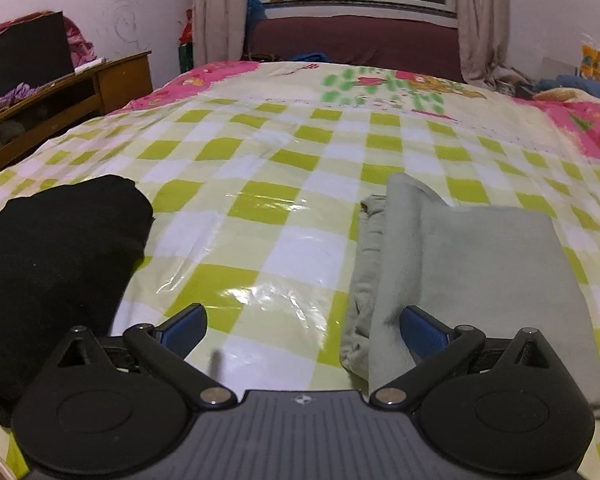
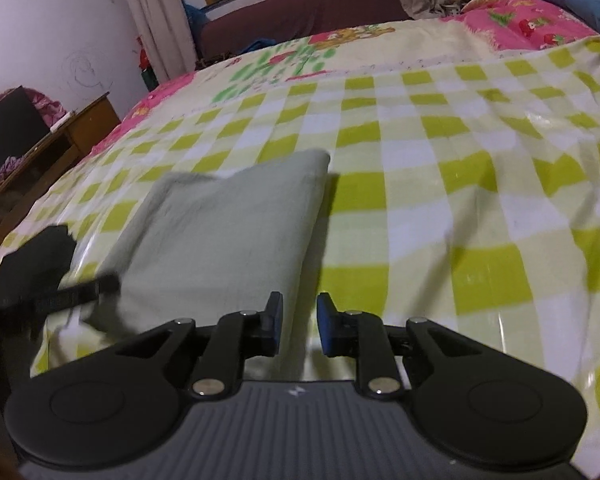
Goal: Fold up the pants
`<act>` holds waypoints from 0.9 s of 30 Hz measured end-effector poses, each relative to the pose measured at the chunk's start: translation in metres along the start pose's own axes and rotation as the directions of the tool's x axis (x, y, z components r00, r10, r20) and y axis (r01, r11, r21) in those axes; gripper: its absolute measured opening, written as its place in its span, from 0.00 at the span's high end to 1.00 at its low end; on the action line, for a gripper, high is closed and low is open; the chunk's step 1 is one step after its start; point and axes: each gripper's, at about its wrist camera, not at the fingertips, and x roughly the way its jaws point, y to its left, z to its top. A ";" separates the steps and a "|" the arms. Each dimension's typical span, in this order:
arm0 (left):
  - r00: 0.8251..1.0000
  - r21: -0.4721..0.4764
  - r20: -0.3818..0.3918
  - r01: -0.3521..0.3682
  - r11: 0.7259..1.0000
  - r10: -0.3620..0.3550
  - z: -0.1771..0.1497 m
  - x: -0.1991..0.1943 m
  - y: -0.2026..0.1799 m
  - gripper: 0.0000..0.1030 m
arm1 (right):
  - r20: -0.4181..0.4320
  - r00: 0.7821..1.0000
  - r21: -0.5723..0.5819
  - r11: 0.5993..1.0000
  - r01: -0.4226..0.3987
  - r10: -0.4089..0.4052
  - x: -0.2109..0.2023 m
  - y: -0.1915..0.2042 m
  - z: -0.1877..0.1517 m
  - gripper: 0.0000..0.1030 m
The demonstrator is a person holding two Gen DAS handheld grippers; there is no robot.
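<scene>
- Folded grey-green pants [image 1: 472,276] lie on the bed [image 1: 284,184], long axis running away from both tools.
- Left tool [image 1: 302,330]: spread wide, empty; pants ahead-right, under its right finger.
- Right tool [image 2: 299,326]: narrowly parted, empty; pants ahead-left, nearer this one.

We saw our left gripper [image 1: 302,330] and right gripper [image 2: 299,326] alike: black linkage arms, silver pivot screws, blue finger pads [image 2: 275,328], ribbed grey bodies bearing small white logos.

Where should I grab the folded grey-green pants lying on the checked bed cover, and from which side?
Probably the folded grey-green pants by their near edge, coming in low from the front. The layered loose edges on their left side would likely slip apart, while the right side is one smooth fold.
</scene>
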 end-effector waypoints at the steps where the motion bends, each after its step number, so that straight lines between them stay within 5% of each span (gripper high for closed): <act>1: 1.000 -0.006 -0.008 0.009 1.000 -0.009 0.000 0.000 0.002 0.00 | -0.006 1.000 0.004 1.000 -0.006 0.006 -0.001 -0.001 -0.003 0.79; 5: 1.000 0.010 0.004 -0.028 1.000 0.028 -0.001 -0.004 0.003 0.00 | -0.010 1.000 0.027 0.999 -0.027 0.027 -0.004 -0.003 -0.009 0.79; 10: 0.988 0.048 0.008 -0.156 0.986 0.156 0.003 -0.002 0.006 0.00 | -0.003 0.999 0.028 0.999 -0.047 0.047 -0.010 -0.003 -0.015 0.79; 22: 0.997 0.122 0.008 0.069 0.990 -0.071 -0.035 -0.071 -0.039 0.00 | 0.013 0.997 0.029 0.996 -0.080 0.079 -0.022 0.002 -0.036 0.79; 27: 1.000 0.240 -0.012 0.012 0.971 -0.009 -0.039 -0.072 -0.069 0.00 | 0.028 0.995 0.005 0.995 -0.095 0.095 -0.031 0.007 -0.041 0.75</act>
